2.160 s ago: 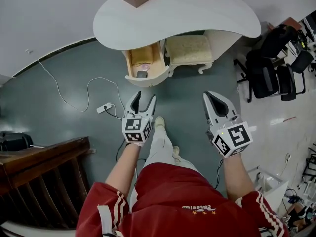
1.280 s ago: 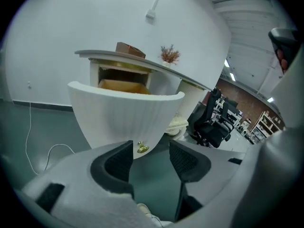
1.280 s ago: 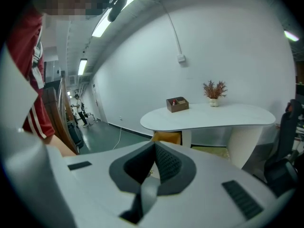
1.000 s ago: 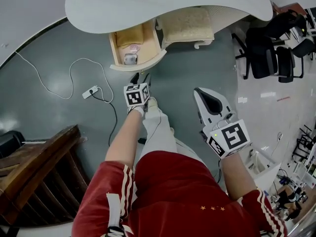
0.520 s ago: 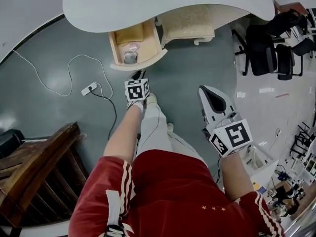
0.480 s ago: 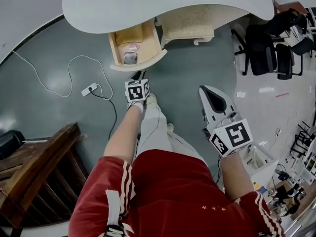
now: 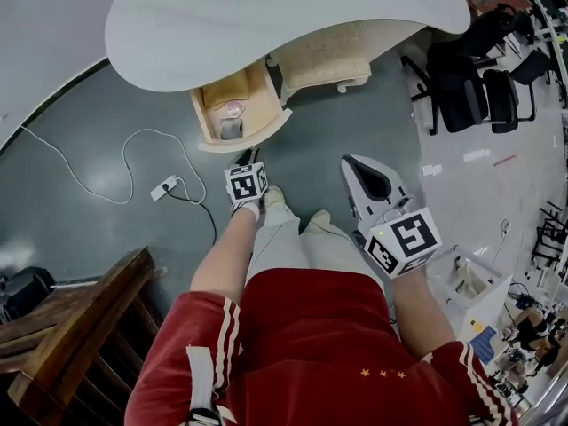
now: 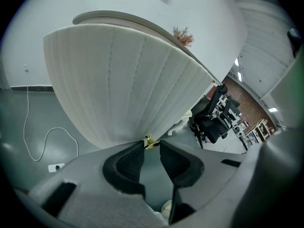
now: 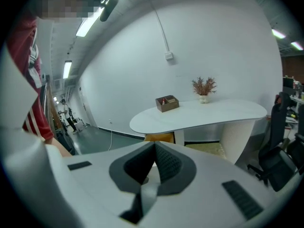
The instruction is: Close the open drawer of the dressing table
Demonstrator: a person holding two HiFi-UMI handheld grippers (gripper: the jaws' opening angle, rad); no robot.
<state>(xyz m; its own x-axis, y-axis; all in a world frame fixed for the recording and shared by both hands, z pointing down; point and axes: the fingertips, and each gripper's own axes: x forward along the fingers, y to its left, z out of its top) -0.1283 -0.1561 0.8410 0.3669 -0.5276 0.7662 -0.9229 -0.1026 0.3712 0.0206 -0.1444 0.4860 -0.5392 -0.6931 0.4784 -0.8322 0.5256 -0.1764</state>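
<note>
The white dressing table (image 7: 266,16) has its drawer (image 7: 245,140) pulled out, with small items lying in the wooden inside. My left gripper (image 7: 251,155) reaches down to the drawer's curved front. In the left gripper view the ribbed white drawer front (image 8: 123,80) fills the picture. My left gripper (image 8: 152,144) has just been closing, and its tips now pinch the small gold knob (image 8: 150,142) at the front's lower edge. My right gripper (image 7: 353,161) hangs over the floor to the right, away from the drawer. In its own view the right gripper (image 9: 154,145) is shut on nothing.
A beige cushioned stool (image 7: 324,56) is tucked under the table right of the drawer. A power strip with a white cable (image 7: 162,187) lies on the floor to the left, and dark wooden furniture (image 7: 80,327) stands lower left. Black office chairs (image 7: 470,78) are at the right. My feet are just below the drawer.
My left gripper has moved forward to the drawer front, and its jaws have narrowed from wide apart onto the knob. The drawer still stands open. The right gripper has barely moved.
</note>
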